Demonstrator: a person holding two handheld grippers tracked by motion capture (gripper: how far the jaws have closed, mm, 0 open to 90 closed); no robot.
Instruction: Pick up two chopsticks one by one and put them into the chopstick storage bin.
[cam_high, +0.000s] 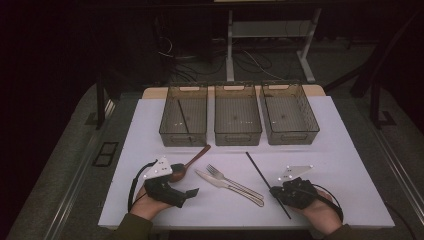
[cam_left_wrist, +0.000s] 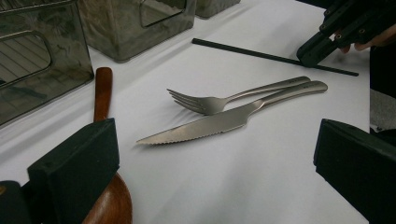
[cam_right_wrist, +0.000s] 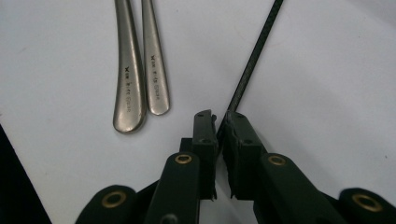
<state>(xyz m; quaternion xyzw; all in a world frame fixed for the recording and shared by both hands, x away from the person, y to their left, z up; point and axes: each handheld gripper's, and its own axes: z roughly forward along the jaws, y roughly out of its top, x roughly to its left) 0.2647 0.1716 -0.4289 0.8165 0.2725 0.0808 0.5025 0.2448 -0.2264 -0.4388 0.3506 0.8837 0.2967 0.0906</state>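
Right gripper (cam_right_wrist: 219, 122), lower centre, clamped narrow on black chopstick (cam_right_wrist: 254, 56); left gripper (cam_high: 192, 192), lower left, jaws wide, beside wooden spoon (cam_left_wrist: 103, 91).

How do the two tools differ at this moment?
The right tool is shut on the black chopstick; the left tool stands open with nothing between its jaws. The right sits near the fork and knife handles; the left sits by the wooden spoon. Both are low over the white table.
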